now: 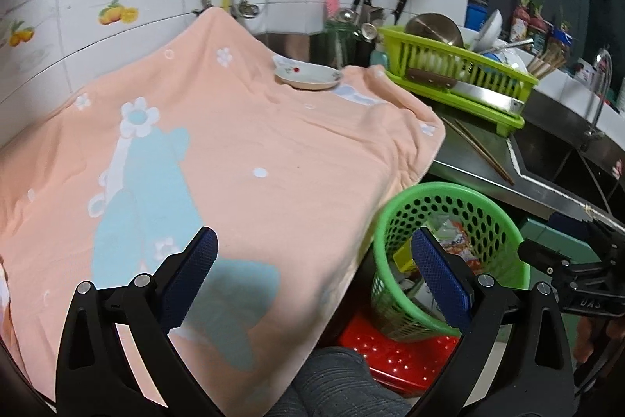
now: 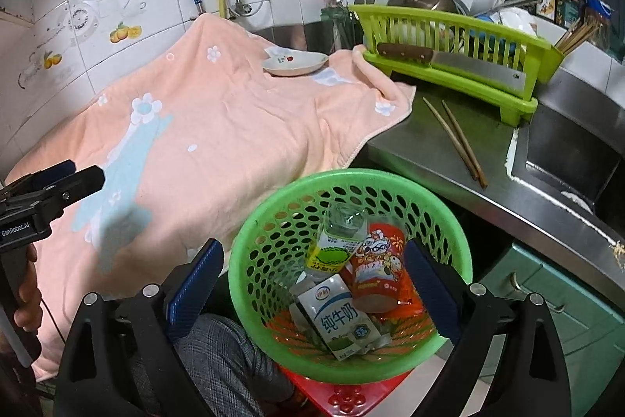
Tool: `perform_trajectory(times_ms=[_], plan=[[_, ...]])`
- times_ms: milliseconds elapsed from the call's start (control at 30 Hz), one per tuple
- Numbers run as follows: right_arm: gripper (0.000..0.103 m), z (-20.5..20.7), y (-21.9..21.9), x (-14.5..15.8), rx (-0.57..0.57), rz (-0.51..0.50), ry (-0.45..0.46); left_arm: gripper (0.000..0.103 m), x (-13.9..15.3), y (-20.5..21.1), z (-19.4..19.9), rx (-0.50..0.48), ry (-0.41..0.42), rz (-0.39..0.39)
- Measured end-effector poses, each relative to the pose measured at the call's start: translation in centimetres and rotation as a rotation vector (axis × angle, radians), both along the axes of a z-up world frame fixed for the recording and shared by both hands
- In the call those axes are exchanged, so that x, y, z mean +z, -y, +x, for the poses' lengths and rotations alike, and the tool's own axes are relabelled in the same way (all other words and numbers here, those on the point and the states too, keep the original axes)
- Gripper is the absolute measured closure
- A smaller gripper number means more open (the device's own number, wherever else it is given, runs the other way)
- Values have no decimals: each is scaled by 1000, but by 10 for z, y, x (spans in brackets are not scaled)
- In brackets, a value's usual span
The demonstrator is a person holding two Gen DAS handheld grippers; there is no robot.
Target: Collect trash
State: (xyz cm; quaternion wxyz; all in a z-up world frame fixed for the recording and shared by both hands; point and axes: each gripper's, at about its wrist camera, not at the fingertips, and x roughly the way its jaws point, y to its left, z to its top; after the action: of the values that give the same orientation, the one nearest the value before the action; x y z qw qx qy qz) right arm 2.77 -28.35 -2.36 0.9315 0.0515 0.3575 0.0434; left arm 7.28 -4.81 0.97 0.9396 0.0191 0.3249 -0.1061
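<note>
A green perforated basket [image 2: 351, 178] stands on a red stool [image 2: 343, 397] beside the counter. It holds a white milk carton [image 2: 338, 319], a red printed cup [image 2: 375, 268], a yellow-green carton [image 2: 332, 249] and a clear bottle [image 2: 345, 217]. My right gripper [image 2: 314, 286] hangs open just above the basket with nothing between its fingers. My left gripper [image 1: 318, 272] stands wide open and empty over the edge of the peach towel [image 1: 234, 143], left of the basket [image 1: 449, 260]. It also shows in the right wrist view as the left gripper [image 2: 84, 174].
A small plate [image 1: 308, 77] rests on the towel at the back. A lime dish rack [image 2: 449, 65] with a cleaver, chopsticks [image 2: 457, 143] and a sink [image 2: 566, 163] are on the steel counter to the right. A person's knee [image 2: 218, 358] is below.
</note>
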Motion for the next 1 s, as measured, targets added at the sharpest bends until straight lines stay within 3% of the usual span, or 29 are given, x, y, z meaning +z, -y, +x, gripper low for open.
perform_trajectory(times_ms=[267, 1000], plan=[[12, 2, -9, 6, 13, -10, 13, 5, 6, -24, -8, 32, 10, -51], [8, 3, -25, 22, 10, -33, 78, 5, 12, -43, -18, 86, 43, -79]])
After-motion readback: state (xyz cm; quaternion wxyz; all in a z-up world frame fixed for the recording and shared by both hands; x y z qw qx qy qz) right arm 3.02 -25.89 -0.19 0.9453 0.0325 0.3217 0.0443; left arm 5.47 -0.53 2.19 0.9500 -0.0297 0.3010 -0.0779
